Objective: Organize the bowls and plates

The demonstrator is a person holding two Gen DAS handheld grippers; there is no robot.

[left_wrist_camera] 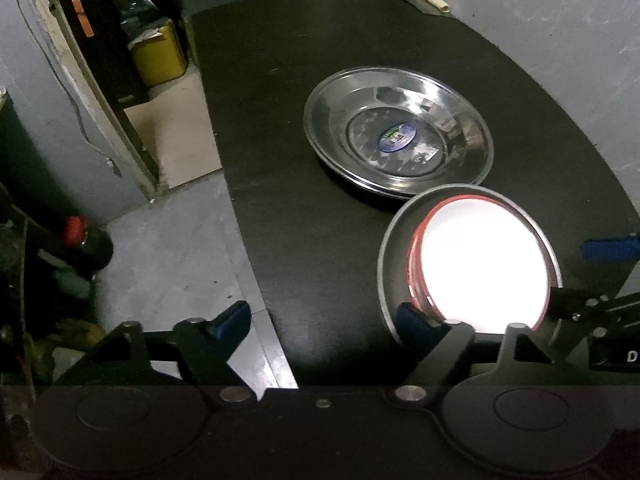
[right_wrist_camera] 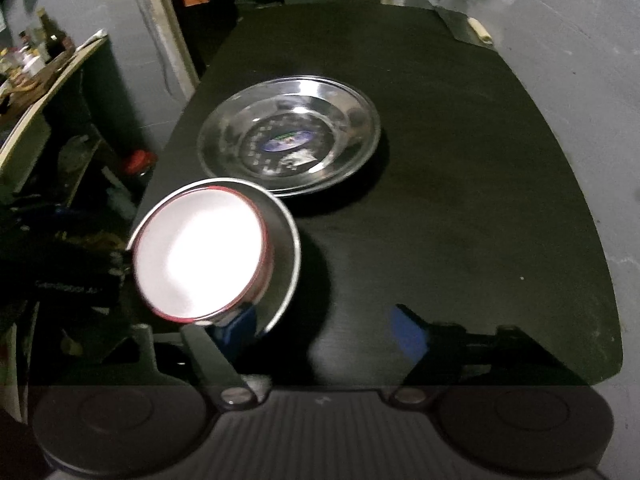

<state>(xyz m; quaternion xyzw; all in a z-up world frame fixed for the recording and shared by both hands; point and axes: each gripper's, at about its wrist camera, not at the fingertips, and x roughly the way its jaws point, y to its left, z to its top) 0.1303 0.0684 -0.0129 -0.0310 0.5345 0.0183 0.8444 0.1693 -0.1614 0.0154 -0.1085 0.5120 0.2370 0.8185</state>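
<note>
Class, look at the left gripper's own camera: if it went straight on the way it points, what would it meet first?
Probably the bare black table. The left gripper has open jaws; the steel bowl lies by its right finger, not centred, and the steel plate lies further on. Depth is unclear.

I count two stacked steel plates (left_wrist_camera: 398,132), one steel bowl (left_wrist_camera: 390,264), and one red-rimmed white bowl (left_wrist_camera: 480,264).

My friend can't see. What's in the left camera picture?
A white bowl with a red rim sits inside a metal bowl on a black table. Behind them are stacked steel plates. The open left hand-held gripper reaches toward the bowls.
</note>
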